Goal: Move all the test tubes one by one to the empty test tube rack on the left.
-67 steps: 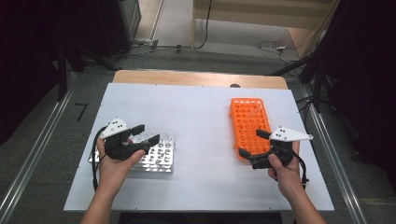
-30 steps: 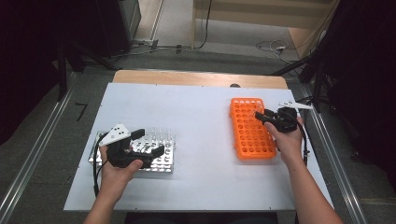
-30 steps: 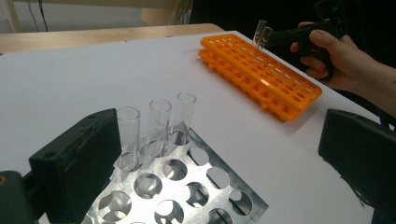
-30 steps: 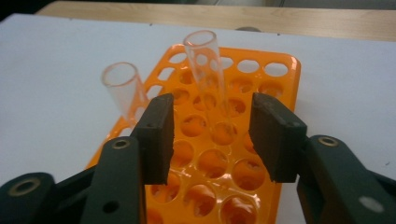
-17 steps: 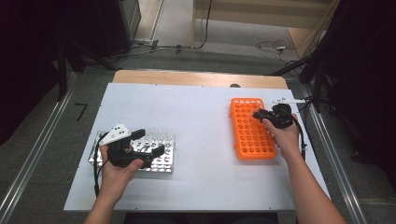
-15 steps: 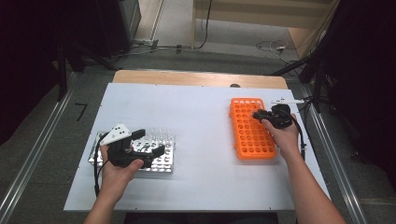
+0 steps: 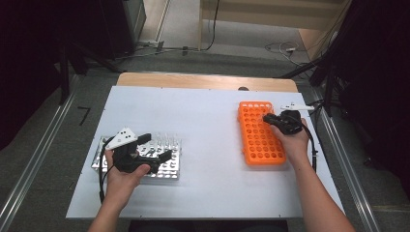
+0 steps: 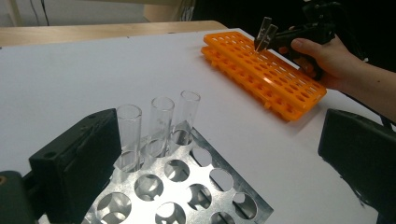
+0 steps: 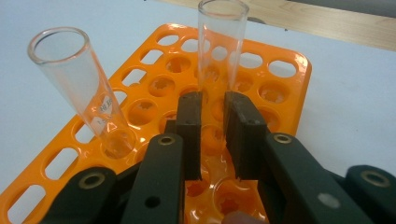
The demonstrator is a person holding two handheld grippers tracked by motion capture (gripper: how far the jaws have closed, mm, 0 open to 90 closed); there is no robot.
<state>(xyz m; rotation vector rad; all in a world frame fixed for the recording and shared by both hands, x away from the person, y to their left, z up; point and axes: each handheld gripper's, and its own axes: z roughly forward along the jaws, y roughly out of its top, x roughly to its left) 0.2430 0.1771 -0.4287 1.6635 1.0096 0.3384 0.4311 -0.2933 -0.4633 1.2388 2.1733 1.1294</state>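
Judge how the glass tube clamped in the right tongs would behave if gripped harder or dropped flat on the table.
The glass tube looks thin-walled and clear, so probably fragile under a harder squeeze. Smooth and round, it may slip in the right tongs and would likely roll on the flat table.

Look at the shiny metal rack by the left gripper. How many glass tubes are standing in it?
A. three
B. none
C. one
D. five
A: the left gripper view shows three clear glass tubes standing side by side in one row of holes in the metal rack, with the other holes in sight empty.
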